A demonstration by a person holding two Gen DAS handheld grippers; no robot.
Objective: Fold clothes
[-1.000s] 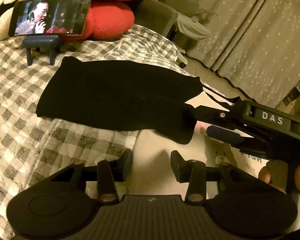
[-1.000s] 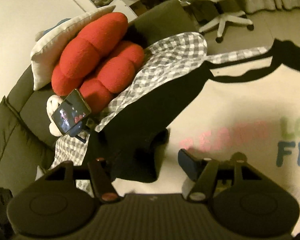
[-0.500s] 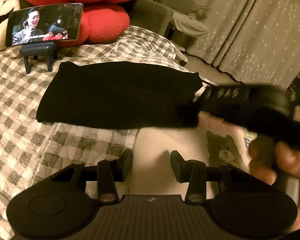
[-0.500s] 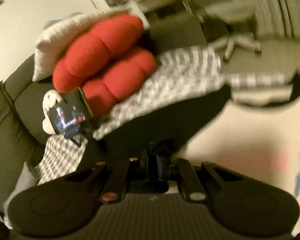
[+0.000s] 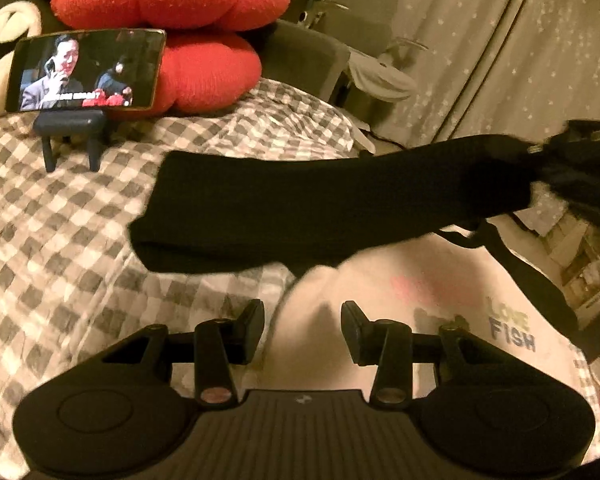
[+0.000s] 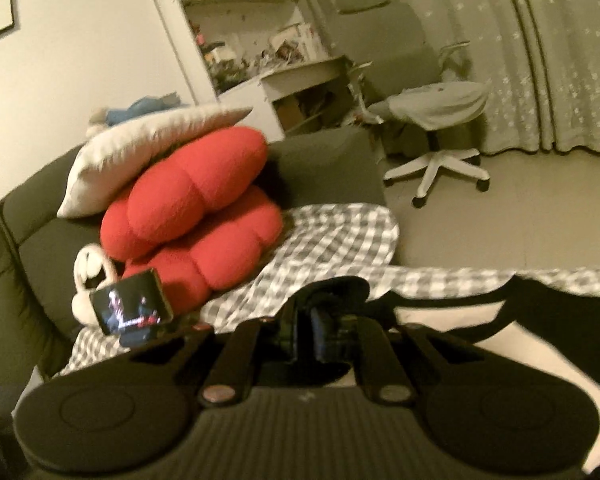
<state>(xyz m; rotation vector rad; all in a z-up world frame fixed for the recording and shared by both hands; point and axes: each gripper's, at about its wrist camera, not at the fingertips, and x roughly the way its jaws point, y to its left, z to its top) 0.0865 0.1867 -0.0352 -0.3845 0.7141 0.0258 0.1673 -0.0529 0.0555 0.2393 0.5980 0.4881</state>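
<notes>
Black cloth, a folded garment (image 5: 300,208), stretches across the checked blanket (image 5: 60,220) in our left wrist view, and its right end is lifted off the bed. We hold that end with our right gripper (image 6: 320,332), whose fingers are pressed together on the dark fabric. Our left gripper (image 5: 302,328) hovers with its fingers spread, empty, above a cream garment with coloured letters (image 5: 440,300) that lies just under the black one. Behind, a phone (image 5: 86,70) stands on a small dark stand before two red cushions (image 5: 180,32). A white swivel chair (image 6: 440,132) stands on the floor near the curtain (image 6: 560,60).
</notes>
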